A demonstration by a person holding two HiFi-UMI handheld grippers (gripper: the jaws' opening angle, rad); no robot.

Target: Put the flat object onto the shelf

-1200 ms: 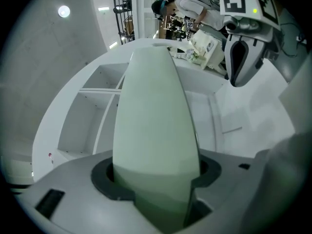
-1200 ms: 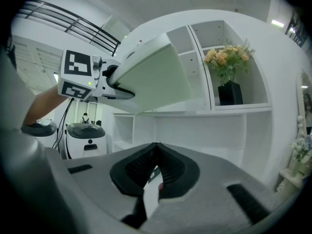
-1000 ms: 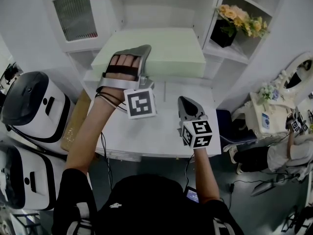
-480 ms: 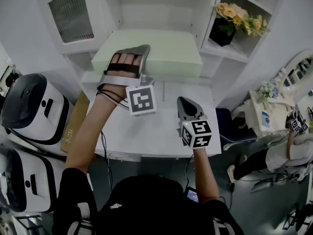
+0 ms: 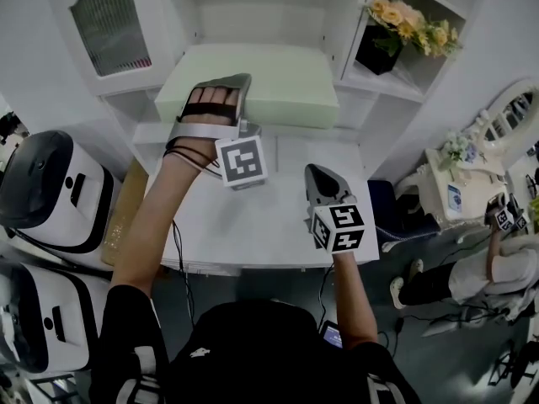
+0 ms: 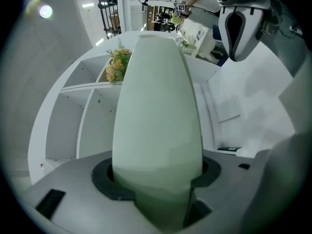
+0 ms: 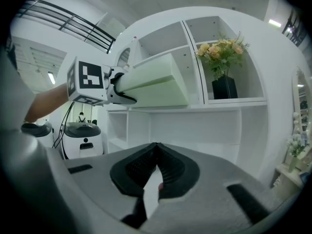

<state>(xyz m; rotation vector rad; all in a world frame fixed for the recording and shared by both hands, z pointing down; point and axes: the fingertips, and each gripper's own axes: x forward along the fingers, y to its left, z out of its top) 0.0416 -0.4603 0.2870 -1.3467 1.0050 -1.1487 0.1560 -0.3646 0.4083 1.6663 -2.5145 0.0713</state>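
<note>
The flat object is a pale green foam slab, lying level with its far part inside the middle bay of the white shelf unit. My left gripper is shut on the slab's near left edge, one jaw above it and one below. In the left gripper view the slab fills the space between the jaws of the left gripper. My right gripper hovers over the white table, shut and empty. The right gripper view shows the right gripper with its pads together and the slab up at the left.
A black vase of flowers stands in the right-hand bay. A glass-fronted cabinet door is at the upper left. White machines stand left of the table. Another person is at the far right.
My left gripper has carried the slab a little further away from me, toward the shelf. The right gripper has stayed in place.
</note>
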